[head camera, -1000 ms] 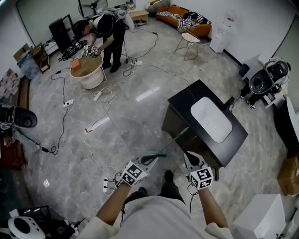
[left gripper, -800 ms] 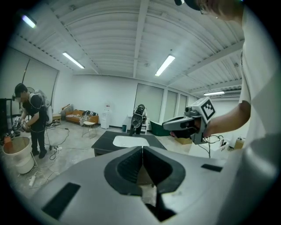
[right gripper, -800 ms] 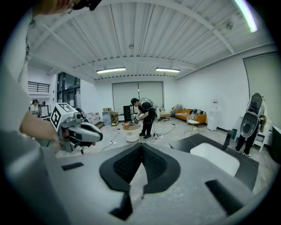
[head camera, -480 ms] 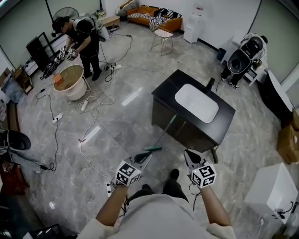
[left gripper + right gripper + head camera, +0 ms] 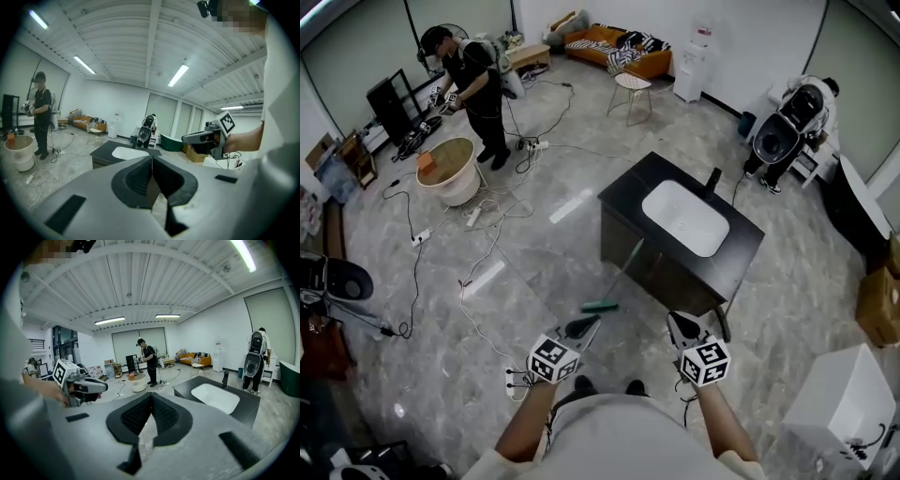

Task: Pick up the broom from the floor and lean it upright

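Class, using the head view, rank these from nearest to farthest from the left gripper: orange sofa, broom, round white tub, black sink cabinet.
1. Broom, on the floor just ahead of the left gripper.
2. Black sink cabinet, ahead to the right.
3. Round white tub, far left.
4. Orange sofa, by the back wall.
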The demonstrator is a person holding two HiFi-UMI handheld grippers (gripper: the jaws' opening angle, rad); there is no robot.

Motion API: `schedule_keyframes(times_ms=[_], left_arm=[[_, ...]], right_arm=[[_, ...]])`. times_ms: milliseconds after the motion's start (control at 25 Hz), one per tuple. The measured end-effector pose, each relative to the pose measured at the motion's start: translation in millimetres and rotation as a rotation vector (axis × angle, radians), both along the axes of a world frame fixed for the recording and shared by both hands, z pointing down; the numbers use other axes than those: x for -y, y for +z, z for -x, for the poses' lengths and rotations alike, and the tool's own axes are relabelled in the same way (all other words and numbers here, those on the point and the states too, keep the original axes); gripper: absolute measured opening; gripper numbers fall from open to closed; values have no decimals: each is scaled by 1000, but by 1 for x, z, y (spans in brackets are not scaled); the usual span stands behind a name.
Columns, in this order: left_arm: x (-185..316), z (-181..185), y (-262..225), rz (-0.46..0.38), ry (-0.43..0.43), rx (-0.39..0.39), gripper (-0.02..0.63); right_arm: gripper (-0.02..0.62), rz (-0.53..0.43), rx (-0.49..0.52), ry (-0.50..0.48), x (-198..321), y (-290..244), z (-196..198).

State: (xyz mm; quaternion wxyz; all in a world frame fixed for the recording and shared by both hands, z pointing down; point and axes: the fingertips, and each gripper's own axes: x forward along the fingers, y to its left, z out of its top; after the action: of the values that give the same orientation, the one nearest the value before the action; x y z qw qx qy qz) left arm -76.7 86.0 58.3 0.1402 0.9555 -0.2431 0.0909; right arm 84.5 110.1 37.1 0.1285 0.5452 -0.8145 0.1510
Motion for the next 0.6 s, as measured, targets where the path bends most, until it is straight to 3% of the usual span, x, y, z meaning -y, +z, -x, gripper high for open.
schedule_keyframes(times_ms=[240,440,600], left_arm=[[-18,-17,-7,10,-53,-2,12],[-21,-20,-1,13,-70,12,12],[-20,-22,0,8,-66,12,12]], right_arm=[[0,-25,13,-36,-14,-7,-28],[0,-61,7,-106,-16,-12,-23],[0,-67,20,-106,-13,-12,-22]])
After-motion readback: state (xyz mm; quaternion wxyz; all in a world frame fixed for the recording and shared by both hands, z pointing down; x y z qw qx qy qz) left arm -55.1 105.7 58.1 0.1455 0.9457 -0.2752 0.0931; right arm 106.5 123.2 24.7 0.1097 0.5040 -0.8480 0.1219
